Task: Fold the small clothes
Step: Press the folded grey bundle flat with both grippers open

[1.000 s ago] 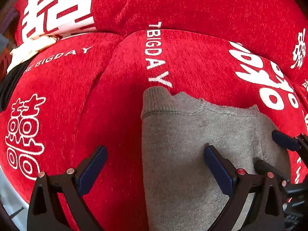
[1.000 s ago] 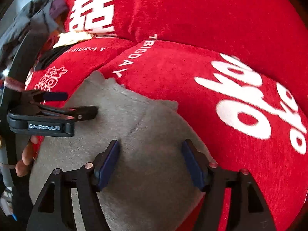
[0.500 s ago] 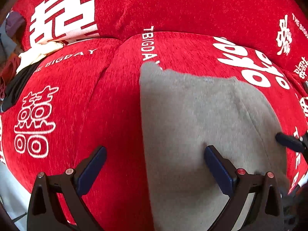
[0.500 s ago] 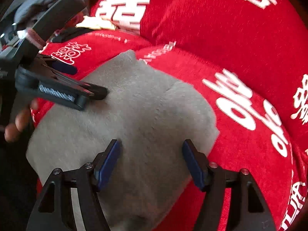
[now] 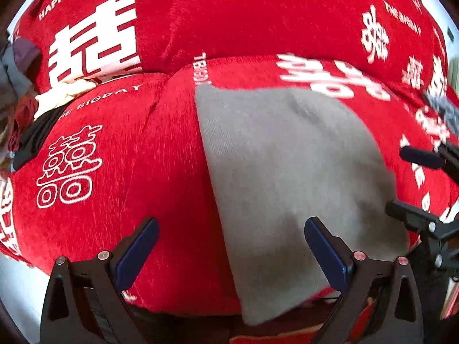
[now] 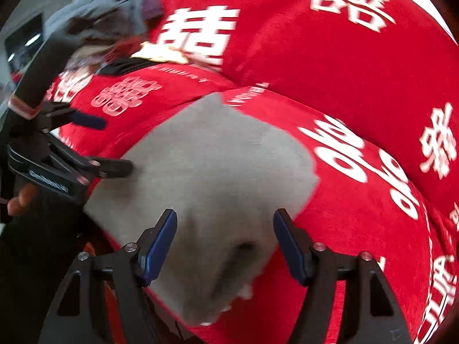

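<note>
Grey knit garment (image 5: 287, 177) lies folded flat on the red sofa cushion (image 5: 143, 157), near edge hanging over the cushion front. Left gripper (image 5: 229, 246) and right gripper (image 6: 225, 240): fingers spread, nothing pinched. Next move, my read: smooth the top layer, square the near edge, then pinch both near corners evenly before folding again. Avoid dragging the knit.

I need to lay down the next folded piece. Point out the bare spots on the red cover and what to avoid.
Bare red cover lies left of the grey garment, up to the clothes pile at the far left edge. More lies right of the garment, over the white characters. Crowded: the pile, and the garment's near edge, where the left claw and right claw hang open.
</note>
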`<state>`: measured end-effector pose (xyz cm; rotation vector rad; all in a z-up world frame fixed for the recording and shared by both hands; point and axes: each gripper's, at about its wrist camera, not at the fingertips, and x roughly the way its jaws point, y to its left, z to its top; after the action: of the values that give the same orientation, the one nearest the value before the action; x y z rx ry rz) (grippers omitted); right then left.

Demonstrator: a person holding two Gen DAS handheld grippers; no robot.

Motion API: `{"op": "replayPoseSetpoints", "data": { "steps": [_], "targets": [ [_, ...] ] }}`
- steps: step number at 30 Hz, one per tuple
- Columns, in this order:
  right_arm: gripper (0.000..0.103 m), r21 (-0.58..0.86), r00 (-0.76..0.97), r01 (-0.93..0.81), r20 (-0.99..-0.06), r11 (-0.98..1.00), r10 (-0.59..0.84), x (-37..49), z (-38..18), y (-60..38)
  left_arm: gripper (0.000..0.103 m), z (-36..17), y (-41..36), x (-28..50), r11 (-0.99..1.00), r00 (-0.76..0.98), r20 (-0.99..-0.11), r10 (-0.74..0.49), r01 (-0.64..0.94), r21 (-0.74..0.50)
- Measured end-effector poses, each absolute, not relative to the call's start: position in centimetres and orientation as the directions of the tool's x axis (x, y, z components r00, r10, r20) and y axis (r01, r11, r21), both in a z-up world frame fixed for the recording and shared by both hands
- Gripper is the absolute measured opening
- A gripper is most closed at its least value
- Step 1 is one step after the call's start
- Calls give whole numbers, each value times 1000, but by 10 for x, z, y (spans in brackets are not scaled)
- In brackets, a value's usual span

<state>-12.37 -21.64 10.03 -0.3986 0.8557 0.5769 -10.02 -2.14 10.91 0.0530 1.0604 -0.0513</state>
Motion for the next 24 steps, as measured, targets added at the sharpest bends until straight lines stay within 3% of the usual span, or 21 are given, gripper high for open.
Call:
{"op": "replayPoseSetpoints", "data": {
  "steps": [9,15,24],
  "targets": [
    [72,-265,538,-630,-826,730,165,-148,46,-218,102,75,-12,-111,999,420,-907,-30,46,-11],
    [73,-149,484,-569,-856,809,183,-140,53,-248,102,74,-13,-114,999,418,-908,-28,38,-14],
    [73,-89,545,-586,-778,805,311,-119,104,-221,102,86,-9,-106,1000,439,-899,0,8,4]
  ]
}}
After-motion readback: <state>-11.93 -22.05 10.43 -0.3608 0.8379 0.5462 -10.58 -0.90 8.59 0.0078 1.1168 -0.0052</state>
